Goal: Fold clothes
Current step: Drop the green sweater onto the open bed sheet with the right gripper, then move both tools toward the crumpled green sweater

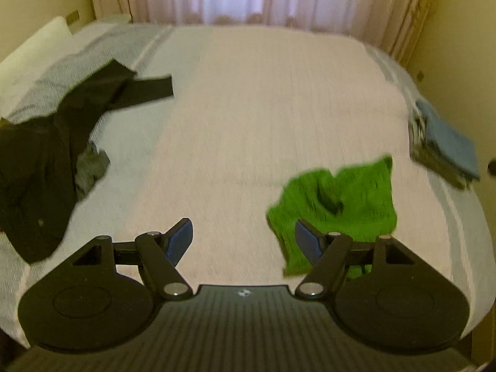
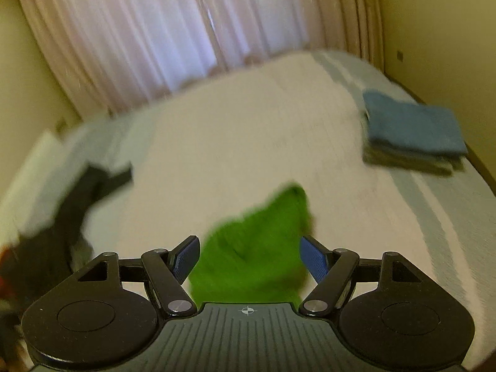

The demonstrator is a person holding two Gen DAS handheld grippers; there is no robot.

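The green garment (image 2: 257, 248) lies crumpled on the bed (image 2: 248, 142) directly ahead of my right claw (image 2: 249, 260), showing through the gap between its spread blue pads; nothing is pinched and I see no pad pressing cloth. From my left claw (image 1: 243, 238), also spread and holding nothing, the same green garment (image 1: 334, 204) sits off to its right, partly behind the right-hand finger. So I judge the right claw the nearer one for the next grasp. The green piece seems to run away from the right claw toward a point at its far end, but it is bunched and blurred, so I cannot make out hems or what garment it is. Its near edge is hidden under the claw body. Far right of the claws, a folded stack (image 2: 412, 133) waits; far left, dark clothes (image 1: 52, 158) lie heaped.
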